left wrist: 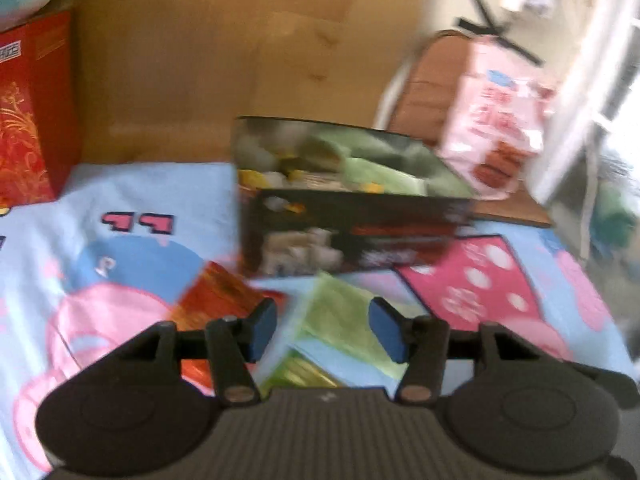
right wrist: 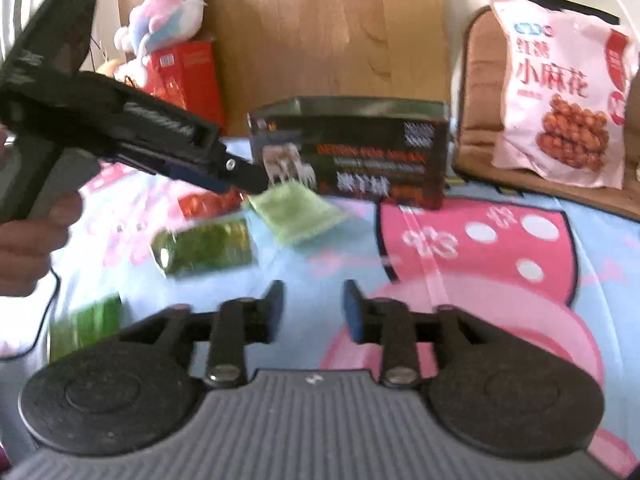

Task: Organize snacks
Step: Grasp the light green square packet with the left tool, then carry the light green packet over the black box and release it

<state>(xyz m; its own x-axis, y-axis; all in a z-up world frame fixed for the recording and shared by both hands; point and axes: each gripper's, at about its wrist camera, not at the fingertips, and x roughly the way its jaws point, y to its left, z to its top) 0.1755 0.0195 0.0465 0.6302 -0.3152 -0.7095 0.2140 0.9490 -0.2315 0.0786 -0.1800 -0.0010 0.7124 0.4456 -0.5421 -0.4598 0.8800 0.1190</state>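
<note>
A black snack box (left wrist: 352, 216) stands open-topped on the cartoon bedsheet (left wrist: 132, 200), with several wrapped snacks inside. In front of it lie loose packets: a pale green one (left wrist: 340, 316), a red one (left wrist: 216, 300) and a gold-green one (left wrist: 300, 372). My left gripper (left wrist: 324, 330) hangs open just above the pale green packet, its blue pads apart and not pressing on it. In the right wrist view, a hand (right wrist: 24, 240) holds the left gripper (right wrist: 244, 174) over the pale green packet (right wrist: 296, 212). My right gripper (right wrist: 314, 312) is open over the sheet, nothing between its fingers.
A dark green packet (right wrist: 204, 246) and another green one (right wrist: 92, 320) lie at the left. A pink snack bag (right wrist: 560, 100) leans on a brown chair cushion (right wrist: 480, 92) at the right. A red carton (right wrist: 184, 76) and a plush toy (right wrist: 164, 8) sit against the wooden headboard (right wrist: 320, 20).
</note>
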